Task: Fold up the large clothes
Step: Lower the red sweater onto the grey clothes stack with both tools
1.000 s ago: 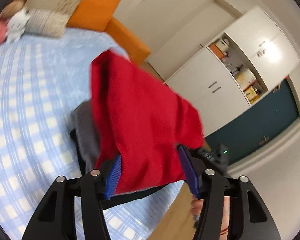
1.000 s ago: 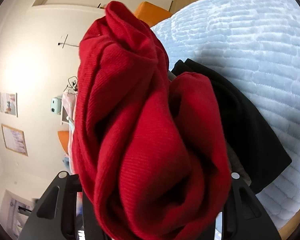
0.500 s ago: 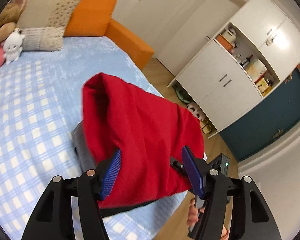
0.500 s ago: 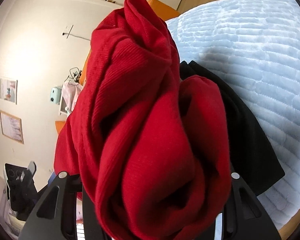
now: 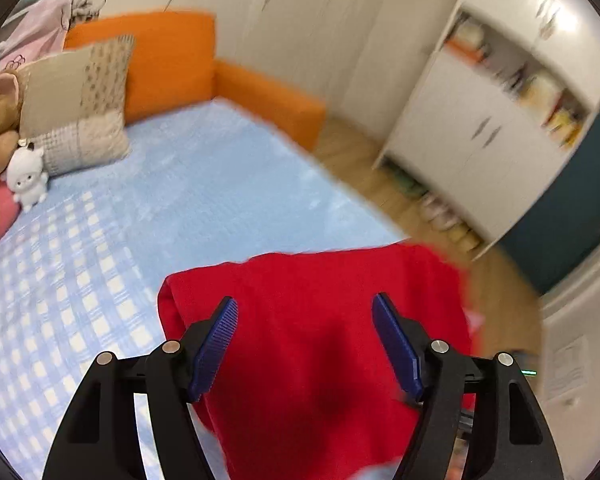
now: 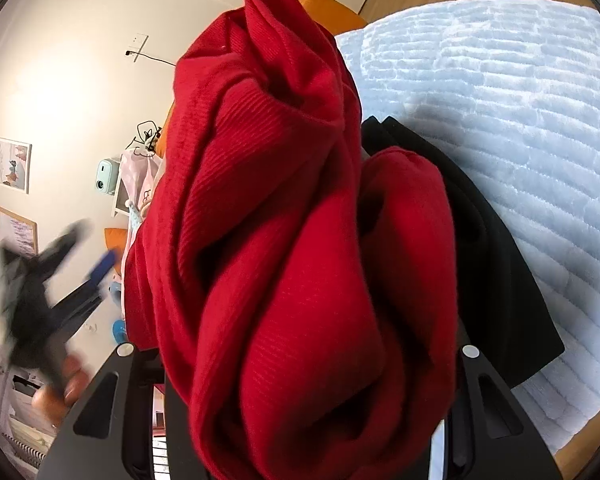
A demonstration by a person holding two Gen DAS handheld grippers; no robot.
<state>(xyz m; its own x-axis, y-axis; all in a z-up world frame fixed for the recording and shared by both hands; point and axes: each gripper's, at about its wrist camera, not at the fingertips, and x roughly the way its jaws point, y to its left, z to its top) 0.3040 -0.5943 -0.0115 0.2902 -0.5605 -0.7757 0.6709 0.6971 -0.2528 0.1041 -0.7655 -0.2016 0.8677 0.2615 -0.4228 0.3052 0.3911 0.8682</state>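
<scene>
— Where's the red sweater (image 6: 300,240) right now?

— Bunched up in front of the right gripper (image 6: 296,420), lifted above the blue bedspread (image 6: 520,92). The knit hides the fingers entirely, so I can't tell how wide they stand, though the bundle seems to hang from them. A black garment (image 6: 500,280) lies on the bed just behind it.

— And the left gripper (image 5: 305,344)?

— Its jaws are spread wide, nothing between them. The blue pads (image 5: 216,344) frame a flatter stretch of the same red sweater (image 5: 320,340), which lies just beyond and below them, over the near edge of the bed.

— Which way does the cloth run?

— From the left view its visible edge runs side to side, across the line of the fingers, roughly along the bed's edge toward the white cabinet (image 5: 480,140). From the right view the bundle runs lengthwise away from the gripper.

— So which hand is better placed?

— I'd say the left is nearer any free edge; the right looks occupied. To spread it flat, the left would probably need to reach forward and down.
</scene>
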